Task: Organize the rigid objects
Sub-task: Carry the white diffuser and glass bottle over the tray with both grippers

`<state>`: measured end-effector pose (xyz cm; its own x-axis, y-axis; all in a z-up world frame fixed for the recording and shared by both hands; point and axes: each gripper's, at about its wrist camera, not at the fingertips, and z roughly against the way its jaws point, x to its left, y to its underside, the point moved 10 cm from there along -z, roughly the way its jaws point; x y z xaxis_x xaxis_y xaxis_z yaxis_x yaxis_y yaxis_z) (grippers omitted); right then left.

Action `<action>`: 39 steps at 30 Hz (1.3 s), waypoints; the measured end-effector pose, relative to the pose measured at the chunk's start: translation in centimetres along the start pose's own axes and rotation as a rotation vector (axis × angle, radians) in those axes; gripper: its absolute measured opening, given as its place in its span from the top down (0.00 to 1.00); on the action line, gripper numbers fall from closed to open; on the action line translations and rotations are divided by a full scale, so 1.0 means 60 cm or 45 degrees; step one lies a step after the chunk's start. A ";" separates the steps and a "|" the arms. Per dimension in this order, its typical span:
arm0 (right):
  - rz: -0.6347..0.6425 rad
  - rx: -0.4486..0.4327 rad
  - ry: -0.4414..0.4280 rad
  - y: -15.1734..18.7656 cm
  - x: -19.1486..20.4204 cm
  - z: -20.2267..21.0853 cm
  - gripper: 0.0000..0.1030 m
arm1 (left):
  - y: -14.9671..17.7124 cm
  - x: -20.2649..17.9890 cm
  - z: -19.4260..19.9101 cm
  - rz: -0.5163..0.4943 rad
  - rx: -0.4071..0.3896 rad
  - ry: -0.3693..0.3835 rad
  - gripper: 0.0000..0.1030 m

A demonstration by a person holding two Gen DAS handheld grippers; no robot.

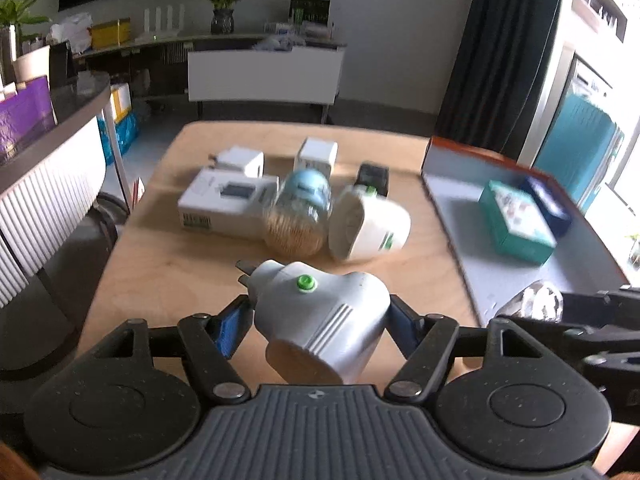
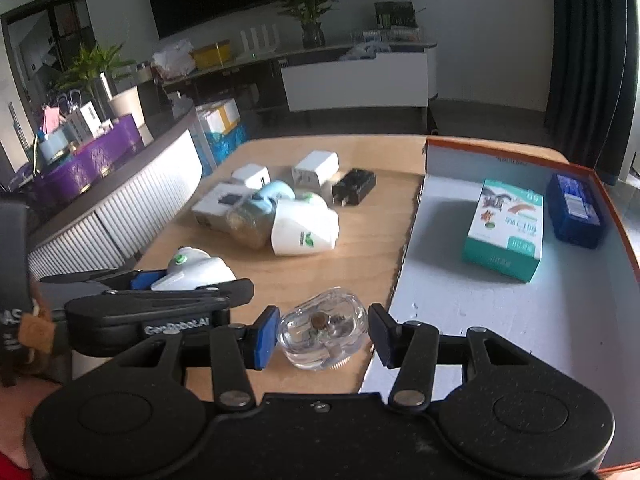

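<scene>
A grey plug-in device [image 1: 320, 316] with a green button sits between the blue pads of my left gripper [image 1: 320, 312], which is shut on it just above the wooden table [image 1: 160, 280]. My right gripper [image 2: 322, 332] is shut on a clear plastic object [image 2: 320, 336] at the near left edge of the orange-rimmed tray [image 2: 500, 156]. The two grippers are side by side, the left one to the left of the right. A teal box [image 2: 506, 232] and a dark blue box [image 2: 574, 210] lie in the tray.
Mid-table lie a white carton [image 1: 224, 204], a toothpick jar with a blue lid [image 1: 300, 216], a white plug-in device [image 1: 372, 224], two white chargers [image 1: 240, 160] [image 1: 318, 156] and a black charger [image 1: 374, 178]. A curved counter [image 2: 120, 208] stands left of the table.
</scene>
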<state>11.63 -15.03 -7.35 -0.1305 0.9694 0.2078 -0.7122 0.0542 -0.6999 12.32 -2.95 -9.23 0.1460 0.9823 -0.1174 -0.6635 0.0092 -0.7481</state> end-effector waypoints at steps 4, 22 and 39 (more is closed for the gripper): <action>-0.013 -0.051 0.007 -0.018 -0.008 0.019 0.42 | -0.018 -0.014 0.016 0.016 -0.026 0.021 0.30; -0.075 -0.169 0.086 -0.050 -0.066 0.071 0.42 | -0.050 -0.069 0.039 0.012 -0.052 0.066 0.29; -0.144 -0.206 0.158 -0.052 -0.118 0.096 0.42 | -0.057 -0.132 0.036 -0.043 -0.048 0.127 0.29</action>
<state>10.78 -23.45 -2.70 0.0370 0.9765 0.2125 -0.5962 0.1922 -0.7795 11.85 -10.38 -4.30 0.2415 0.9580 -0.1545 -0.6291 0.0334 -0.7766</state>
